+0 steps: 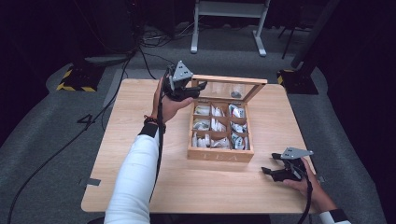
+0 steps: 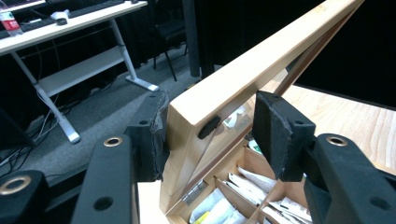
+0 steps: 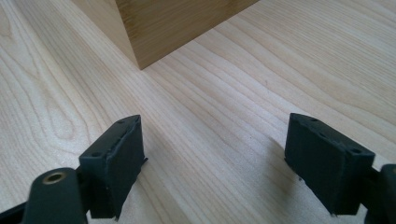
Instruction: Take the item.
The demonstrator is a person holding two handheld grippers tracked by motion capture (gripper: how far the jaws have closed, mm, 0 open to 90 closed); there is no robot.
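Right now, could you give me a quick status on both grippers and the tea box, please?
Left gripper around raised lid edge, jaws not closed. Right gripper open, low over table. Tea box open, unobstructed.

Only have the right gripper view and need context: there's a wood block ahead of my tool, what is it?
Observer: A corner of a wooden box; its nine compartments hold white sachets.
Operator: Lid?
Observer: The lid is open and stands raised at the far side.
Operator: Left tool?
Observer: The left tool straddles the lid's top edge at its left end with the jaws open. One pad touches the frame and the other stands apart.
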